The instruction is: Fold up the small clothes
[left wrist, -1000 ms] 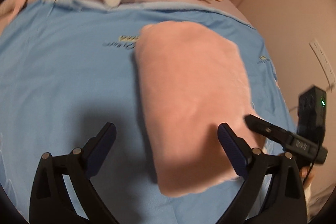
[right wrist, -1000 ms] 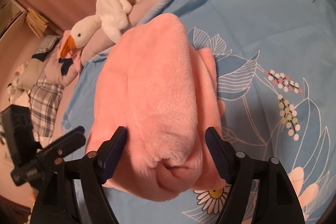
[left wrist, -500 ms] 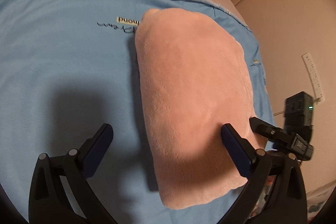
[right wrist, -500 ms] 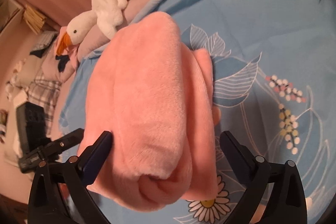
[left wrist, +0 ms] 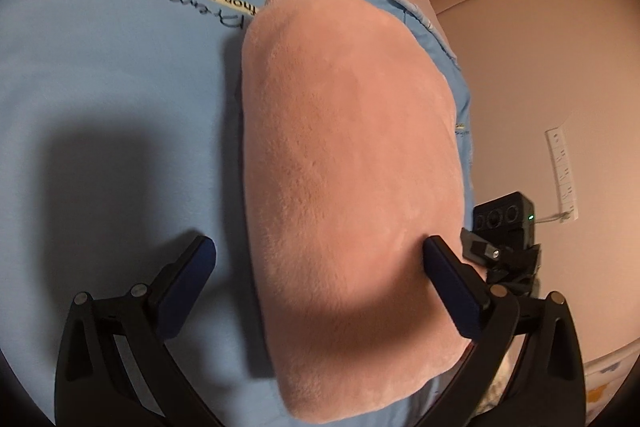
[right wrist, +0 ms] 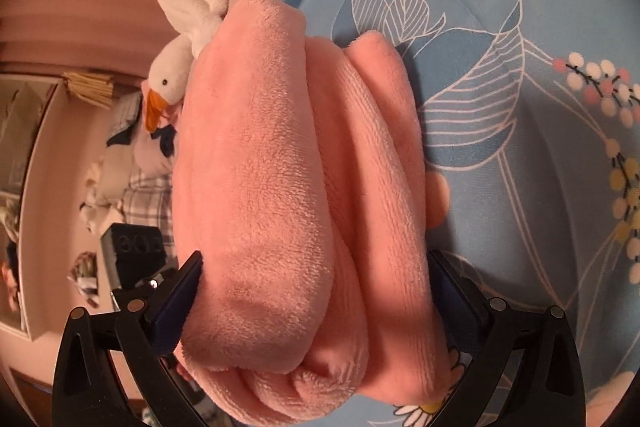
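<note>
Between the spread pads of the right claw [right wrist: 316, 291] lies the folded pink fleece garment [right wrist: 296, 187], jaws just opened; the left claw [left wrist: 316, 267] gapes wide over its other side. It rests on the blue bed [left wrist: 100, 75], soft, light and springy, so I'd pinch its thick folded edge.

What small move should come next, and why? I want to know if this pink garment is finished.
Probably draw both grippers back and away. The pink garment already lies as a thick folded bundle on the blue quilt, and the left gripper and right gripper have just opened their jaws wide, gripping nothing.
</note>
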The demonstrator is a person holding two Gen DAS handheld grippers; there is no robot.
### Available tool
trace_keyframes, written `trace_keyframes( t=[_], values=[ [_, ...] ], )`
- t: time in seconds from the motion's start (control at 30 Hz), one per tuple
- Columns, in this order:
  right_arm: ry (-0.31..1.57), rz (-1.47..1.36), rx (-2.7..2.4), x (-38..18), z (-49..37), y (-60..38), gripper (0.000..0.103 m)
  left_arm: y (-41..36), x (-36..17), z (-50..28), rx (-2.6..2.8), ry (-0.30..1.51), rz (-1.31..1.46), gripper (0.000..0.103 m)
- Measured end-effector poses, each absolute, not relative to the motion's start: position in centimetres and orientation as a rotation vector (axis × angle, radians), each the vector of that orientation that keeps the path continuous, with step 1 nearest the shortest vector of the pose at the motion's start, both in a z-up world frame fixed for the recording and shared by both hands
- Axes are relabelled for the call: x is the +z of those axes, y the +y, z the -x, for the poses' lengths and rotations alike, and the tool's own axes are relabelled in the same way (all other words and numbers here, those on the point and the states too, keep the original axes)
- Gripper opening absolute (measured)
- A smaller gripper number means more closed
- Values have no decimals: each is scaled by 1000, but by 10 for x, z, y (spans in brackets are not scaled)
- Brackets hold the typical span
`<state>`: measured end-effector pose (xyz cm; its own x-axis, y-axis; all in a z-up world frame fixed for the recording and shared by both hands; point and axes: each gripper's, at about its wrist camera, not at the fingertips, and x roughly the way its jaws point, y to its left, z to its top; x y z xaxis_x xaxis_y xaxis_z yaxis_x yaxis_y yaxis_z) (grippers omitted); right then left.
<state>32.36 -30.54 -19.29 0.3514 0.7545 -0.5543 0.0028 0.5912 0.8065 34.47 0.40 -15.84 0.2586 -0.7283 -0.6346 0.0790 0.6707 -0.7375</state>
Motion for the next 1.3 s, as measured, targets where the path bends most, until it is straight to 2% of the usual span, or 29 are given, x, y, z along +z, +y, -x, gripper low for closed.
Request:
trace_keyframes(
  t=[0.2, 0.3, 0.5, 0.57, 0.67, 1.0, 1.3],
  values=[
    [1104, -852, 574, -195, -325, -303, 102, -1, -170, -350, -639, 1202, 767, 101],
    [1072, -853, 587, -192, -322, -301, 93, -1, -167, -349, -656, 1187, 784, 90],
    [980, -813, 592, -182, -312, -297, 75, -4, -155, -344, -638, 1146, 734, 79],
    [936, -785, 588, -174, -307, -295, 66, -6, -149, -341, -636, 1127, 713, 77],
    [887, -754, 579, -165, -303, -292, 62, -7, -140, -337, -638, 1100, 702, 77],
    [783, -730, 578, -137, -285, -299, 60, -16, -111, -315, -677, 1053, 648, 77],
    [737, -743, 530, -129, -254, -336, 61, -63, -96, -297, -749, 1065, 575, 78]
  ],
)
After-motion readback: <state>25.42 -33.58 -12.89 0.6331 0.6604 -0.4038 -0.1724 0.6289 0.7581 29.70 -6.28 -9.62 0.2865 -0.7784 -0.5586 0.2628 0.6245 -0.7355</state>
